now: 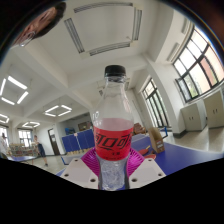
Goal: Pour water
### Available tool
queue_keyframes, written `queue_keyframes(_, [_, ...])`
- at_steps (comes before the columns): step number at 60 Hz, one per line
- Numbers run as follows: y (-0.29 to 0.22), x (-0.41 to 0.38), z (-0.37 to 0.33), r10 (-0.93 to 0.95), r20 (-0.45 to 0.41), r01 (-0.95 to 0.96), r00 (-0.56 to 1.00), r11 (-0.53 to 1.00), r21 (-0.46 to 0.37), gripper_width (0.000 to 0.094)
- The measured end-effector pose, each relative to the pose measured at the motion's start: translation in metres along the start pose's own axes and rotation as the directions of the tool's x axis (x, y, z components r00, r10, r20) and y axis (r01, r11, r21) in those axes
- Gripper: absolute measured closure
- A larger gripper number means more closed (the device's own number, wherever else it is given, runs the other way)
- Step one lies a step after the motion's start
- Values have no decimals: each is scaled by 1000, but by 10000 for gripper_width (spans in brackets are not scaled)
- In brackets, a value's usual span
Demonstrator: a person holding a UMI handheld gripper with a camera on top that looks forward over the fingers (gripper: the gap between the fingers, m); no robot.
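Note:
A clear plastic bottle (112,125) with a black cap and a red label stands upright between my gripper's (112,167) fingers. Both magenta pads (90,161) press on its lower body from either side. The bottle is lifted, with the ceiling and room behind it. Its lower part below the label looks clear with some liquid or droplets. No cup or other vessel is in view.
A blue table top (180,153) lies to the right beyond the fingers. Windows (196,62) line the right wall. Ceiling lights (100,30) are overhead. Someone's head (38,20) shows above at the left. More tables and chairs stand far behind the bottle.

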State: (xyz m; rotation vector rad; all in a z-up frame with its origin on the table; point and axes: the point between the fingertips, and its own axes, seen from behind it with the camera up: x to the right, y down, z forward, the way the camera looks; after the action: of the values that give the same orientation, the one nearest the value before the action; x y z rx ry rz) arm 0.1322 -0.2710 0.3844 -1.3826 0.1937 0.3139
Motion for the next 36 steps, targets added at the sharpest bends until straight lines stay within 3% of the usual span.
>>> queue_keyframes(5, [55,62,7,-197,-66,193,978,979,-60,641])
queue_keyframes(9, [105,104,7,-309,-93,293,946,943,-155,642])
queue_keyframes(20, [217,191,-9,-375,-118,312,920,879,-361,643])
queue_keyframes(28, [261,214,-11,-389,-106,314,915,852,-419,643])
queue_keyframes(30, [263,213,-44,-402,-98,325,911,842,-431,637])
queue_keyframes(31, [254,211,-46,-402,-97,336,910,855,-394,645])
queue_keyframes(36, [259,213,-35,-388,-103,318,916,858,-404,607])
